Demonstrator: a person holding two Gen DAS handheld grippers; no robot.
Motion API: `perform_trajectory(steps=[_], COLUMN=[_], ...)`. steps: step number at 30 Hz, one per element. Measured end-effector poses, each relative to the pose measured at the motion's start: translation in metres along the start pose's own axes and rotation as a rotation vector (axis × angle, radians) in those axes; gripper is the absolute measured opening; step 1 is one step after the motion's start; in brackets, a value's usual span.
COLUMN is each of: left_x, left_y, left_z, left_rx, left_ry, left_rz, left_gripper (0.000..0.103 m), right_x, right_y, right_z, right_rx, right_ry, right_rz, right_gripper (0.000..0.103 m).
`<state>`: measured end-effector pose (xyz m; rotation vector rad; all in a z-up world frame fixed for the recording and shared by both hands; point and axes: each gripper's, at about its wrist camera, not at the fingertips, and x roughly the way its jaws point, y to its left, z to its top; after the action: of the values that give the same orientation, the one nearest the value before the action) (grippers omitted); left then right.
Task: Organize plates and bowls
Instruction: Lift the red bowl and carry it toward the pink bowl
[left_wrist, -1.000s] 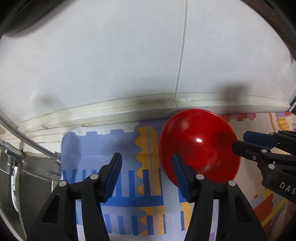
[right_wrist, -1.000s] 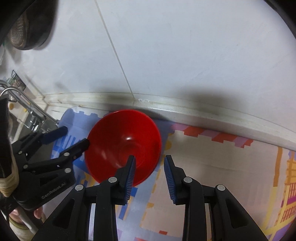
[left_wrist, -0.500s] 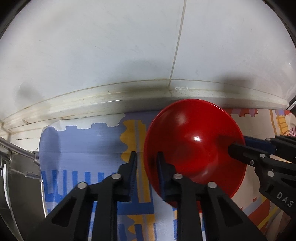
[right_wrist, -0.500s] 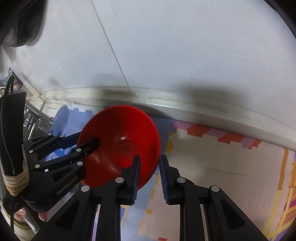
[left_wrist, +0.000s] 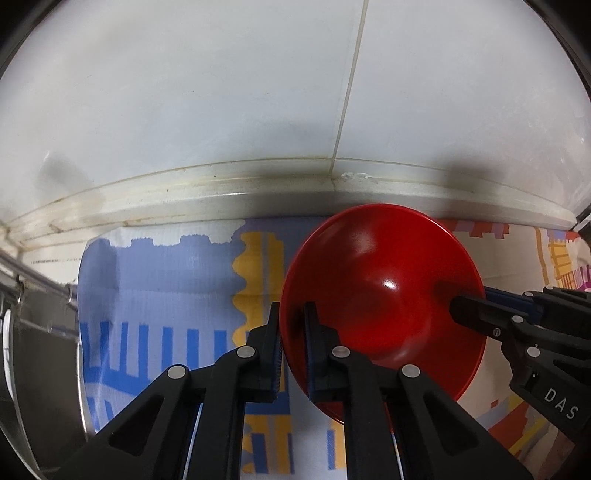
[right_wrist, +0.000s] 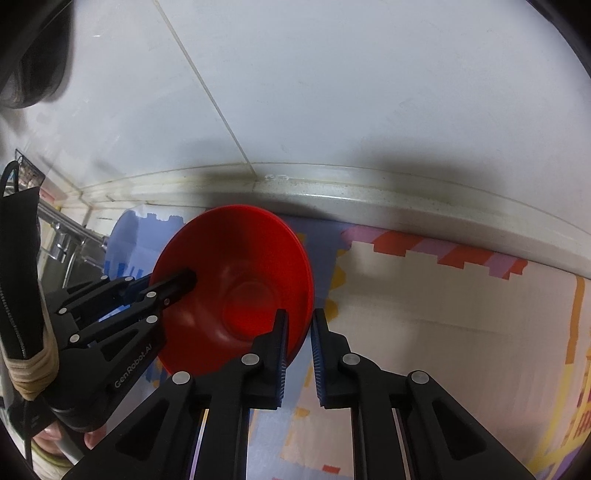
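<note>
White letters "DAS" stand on the black body of the right tongs (left_wrist: 467, 299), cut off at the picture's edge. "GenRobot.AI" stands in white along the black body of the left tongs (right_wrist: 177, 280).

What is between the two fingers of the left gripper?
The rim of the red bowl lies between the fingers of the left gripper, seen in the left wrist view.

Both hand-held grippers (left_wrist: 291, 347) (right_wrist: 298, 347) nearly closed
</note>
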<state>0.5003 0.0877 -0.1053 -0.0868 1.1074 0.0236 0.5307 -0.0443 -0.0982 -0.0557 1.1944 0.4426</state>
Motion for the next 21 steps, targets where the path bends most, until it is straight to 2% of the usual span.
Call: perform_trajectory(steps=[7, 10, 21], left_x=[-0.022, -0.035, -0.082], left_y=[-0.01, -0.014, -0.043], left_z=[-0.016, -0.025, -0.052], left_rx=[-0.009, -0.02, 0.008], left_ry=[-0.034, -0.047, -0.094], left_rz=[-0.007, -0.032, -0.038], left_gripper=[0.011, 0.012, 0.012], right_x=[-0.022, -0.039, -0.094], right_y=[-0.002, -0.001, -0.005], right_z=[-0.01, -0.019, -0.059], right_rx=[0.017, 0.016, 0.02], right_ry=[-0.005, -0.031, -0.105], right_rz=[0.007, 0.0, -0.011], right_gripper=[0.014, 0.014, 0.014])
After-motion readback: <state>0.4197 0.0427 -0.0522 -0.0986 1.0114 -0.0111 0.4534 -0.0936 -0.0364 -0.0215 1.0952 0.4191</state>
